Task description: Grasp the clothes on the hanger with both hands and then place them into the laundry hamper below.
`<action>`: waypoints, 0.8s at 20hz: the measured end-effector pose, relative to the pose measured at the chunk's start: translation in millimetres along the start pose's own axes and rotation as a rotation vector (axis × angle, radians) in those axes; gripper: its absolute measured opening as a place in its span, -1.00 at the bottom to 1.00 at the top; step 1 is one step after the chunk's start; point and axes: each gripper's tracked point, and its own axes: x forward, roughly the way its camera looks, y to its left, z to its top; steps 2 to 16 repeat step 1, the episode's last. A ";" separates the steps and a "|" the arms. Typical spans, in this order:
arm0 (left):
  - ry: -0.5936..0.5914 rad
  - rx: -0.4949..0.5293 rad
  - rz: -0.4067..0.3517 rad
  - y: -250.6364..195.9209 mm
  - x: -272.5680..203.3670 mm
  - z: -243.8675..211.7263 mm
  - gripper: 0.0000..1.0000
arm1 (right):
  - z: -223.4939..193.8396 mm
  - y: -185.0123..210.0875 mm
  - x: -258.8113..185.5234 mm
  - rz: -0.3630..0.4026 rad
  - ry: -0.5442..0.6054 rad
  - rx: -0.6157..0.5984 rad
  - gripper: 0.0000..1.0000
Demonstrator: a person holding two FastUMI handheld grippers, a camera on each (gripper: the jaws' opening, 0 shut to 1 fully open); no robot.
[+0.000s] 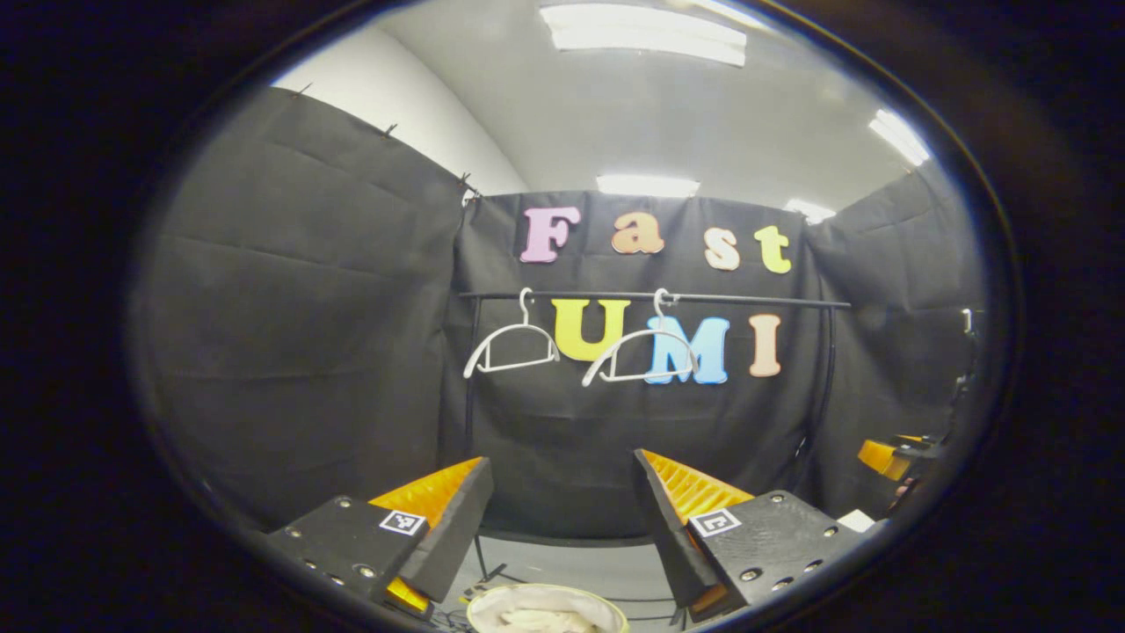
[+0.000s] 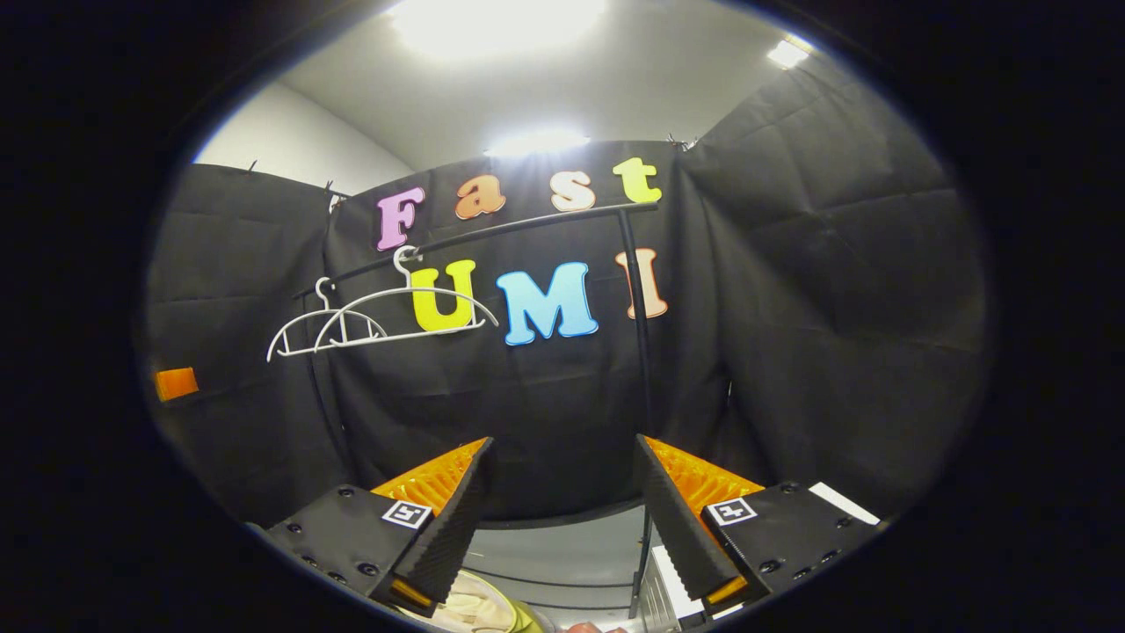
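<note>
Two bare white hangers (image 1: 512, 347) (image 1: 639, 356) hang on a black rail (image 1: 747, 301). Below, at the bottom edge of the left gripper view, the round laundry hamper (image 1: 547, 608) holds pale cloth. My left gripper (image 1: 562, 519) stands open above and behind the hamper with nothing between its fingers. The right gripper view shows the same hangers (image 2: 325, 330) (image 2: 413, 312) on the rail (image 2: 527, 227) at upper left, and the hamper's rim with cloth (image 2: 479, 611) at the bottom. My right gripper (image 2: 562, 514) is open and holds nothing. The other gripper (image 1: 892, 455) shows at the far right of the left gripper view.
The rail's black uprights (image 2: 640, 334) (image 1: 472, 369) run down to the grey floor (image 1: 571, 563). Black cloth walls close the booth on three sides. A white ribbed object (image 2: 664, 593) sits by the right upright's foot.
</note>
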 end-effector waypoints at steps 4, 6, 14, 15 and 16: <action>0.009 0.009 -0.006 -2.0 -1.2 -3.7 0.79 | -3.2 3.2 0.8 0.003 0.004 -0.008 0.84; 0.009 0.009 -0.006 -2.0 -1.2 -3.7 0.79 | -3.2 3.2 0.8 0.003 0.004 -0.008 0.84; 0.009 0.009 -0.006 -2.0 -1.2 -3.7 0.79 | -3.2 3.2 0.8 0.003 0.004 -0.008 0.84; 0.009 0.009 -0.006 -2.0 -1.2 -3.7 0.79 | -3.2 3.2 0.8 0.003 0.004 -0.008 0.84; 0.009 0.009 -0.006 -2.0 -1.2 -3.7 0.79 | -3.2 3.2 0.8 0.003 0.004 -0.008 0.84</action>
